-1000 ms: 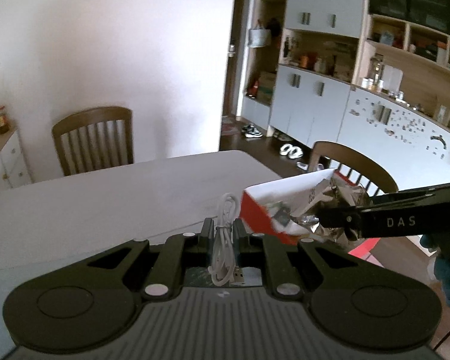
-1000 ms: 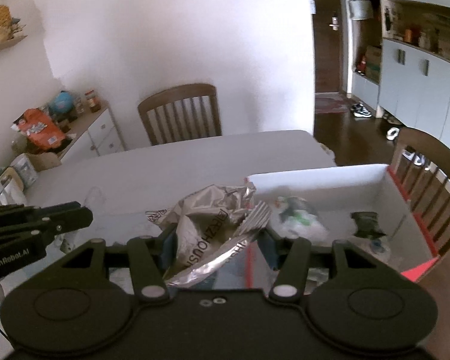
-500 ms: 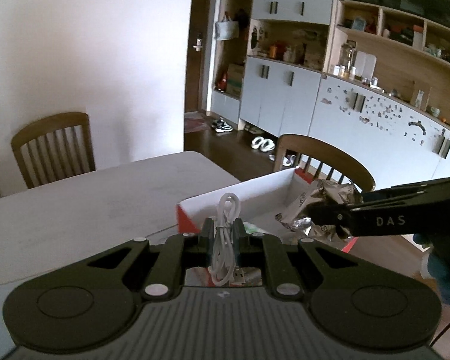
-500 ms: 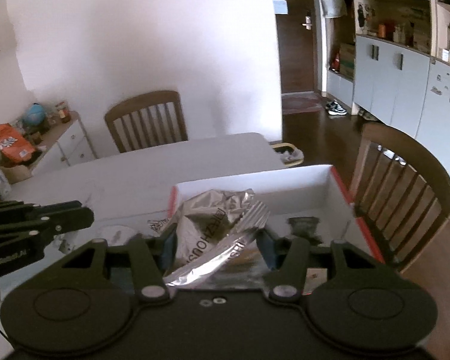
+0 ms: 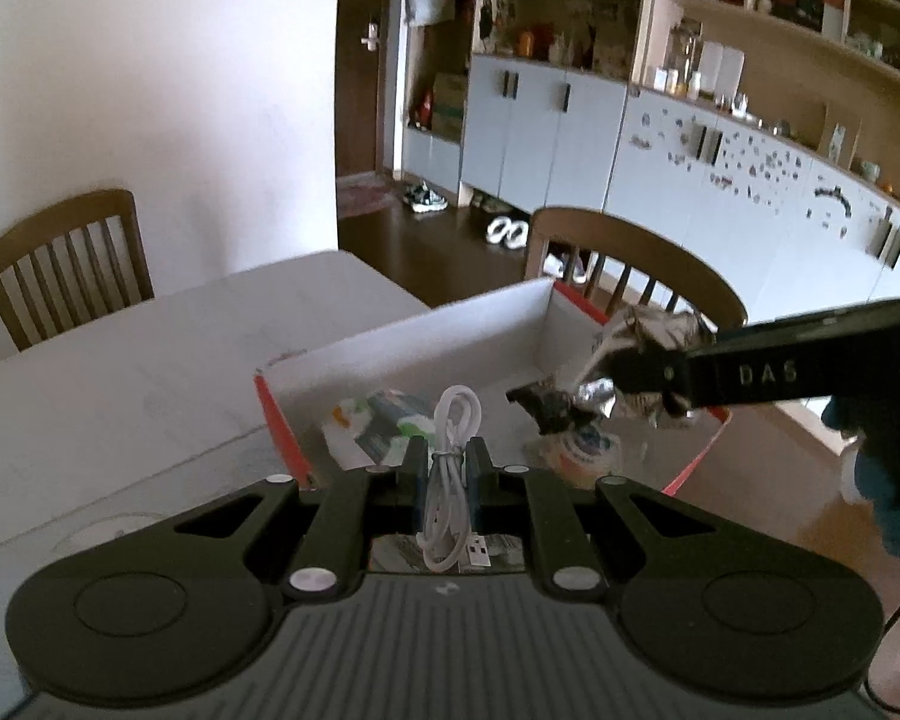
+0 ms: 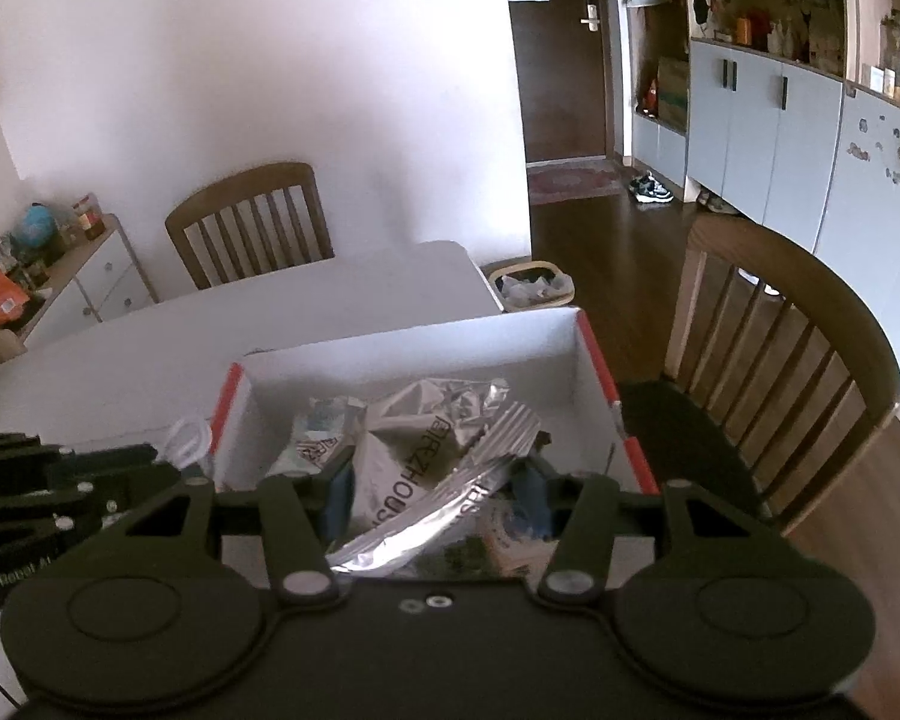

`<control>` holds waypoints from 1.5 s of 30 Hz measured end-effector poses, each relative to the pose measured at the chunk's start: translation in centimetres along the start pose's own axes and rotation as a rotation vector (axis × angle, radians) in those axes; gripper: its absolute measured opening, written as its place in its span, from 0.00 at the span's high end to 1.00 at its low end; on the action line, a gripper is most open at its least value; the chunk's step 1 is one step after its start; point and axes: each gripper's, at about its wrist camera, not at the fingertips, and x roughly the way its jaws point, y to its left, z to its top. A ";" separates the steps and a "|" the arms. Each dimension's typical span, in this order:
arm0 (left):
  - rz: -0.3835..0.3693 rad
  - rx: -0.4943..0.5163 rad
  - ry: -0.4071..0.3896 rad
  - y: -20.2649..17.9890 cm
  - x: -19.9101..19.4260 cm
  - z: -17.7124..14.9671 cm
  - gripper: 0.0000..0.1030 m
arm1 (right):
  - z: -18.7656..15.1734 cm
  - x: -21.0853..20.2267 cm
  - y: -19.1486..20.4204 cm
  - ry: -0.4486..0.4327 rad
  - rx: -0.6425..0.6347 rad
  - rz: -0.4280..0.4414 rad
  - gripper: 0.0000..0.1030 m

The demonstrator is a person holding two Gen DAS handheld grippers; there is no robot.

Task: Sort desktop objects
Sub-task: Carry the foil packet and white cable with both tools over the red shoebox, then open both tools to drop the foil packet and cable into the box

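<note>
- While the left gripper (image 5: pixel 445 468) sits low over the near end of the box (image 5: pixel 414 348), its fingers are pinched tight on a coiled white cable (image 5: pixel 450 480); the loop end sticks up above the fingertips and the USB plug hangs behind them.
- Right gripper (image 6: pixel 438 480) is closed partway on a crumpled foil bag (image 6: pixel 432 456), held over the inside of the box.
- From the left wrist view the right gripper comes in from the right, foil bag bunched at its tip above the far right part of the box.
- Box stands on the white surface (image 5: pixel 120 372) at its corner, beside a wooden chair (image 6: pixel 780 372). White inside walls, red outside edges.
- Already lying in the box: a green and white packet (image 5: pixel 384 426), a small dark wrapper (image 5: pixel 549 408), and a pale round thing under it, too blurred to name.
- Box floor is mostly hidden behind the foil bag in the right wrist view.
- Print on the foil bag is mirrored and creased, not readable.
- Left gripper is cut off at the left edge of the right wrist view.
- Second chair (image 5: pixel 60 270) at the far side of the surface.
</note>
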 end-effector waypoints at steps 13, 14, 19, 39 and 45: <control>0.008 0.053 0.123 -1.8 5.4 -1.0 0.88 | -1.0 4.4 -2.1 0.073 -0.012 0.011 0.48; 0.007 0.057 0.132 -1.8 5.7 -1.0 0.88 | -1.1 4.7 -2.1 0.079 -0.014 0.013 0.48; 0.000 0.079 0.182 -1.9 7.5 -1.3 0.88 | -1.6 5.9 -2.4 0.106 -0.027 0.014 0.48; -0.046 0.079 0.349 -1.0 12.0 -0.6 0.88 | -2.9 8.8 -2.2 0.182 -0.087 0.019 0.48; -0.051 0.086 0.396 -0.9 13.2 -0.6 0.88 | -2.9 8.9 -2.4 0.186 -0.084 0.026 0.47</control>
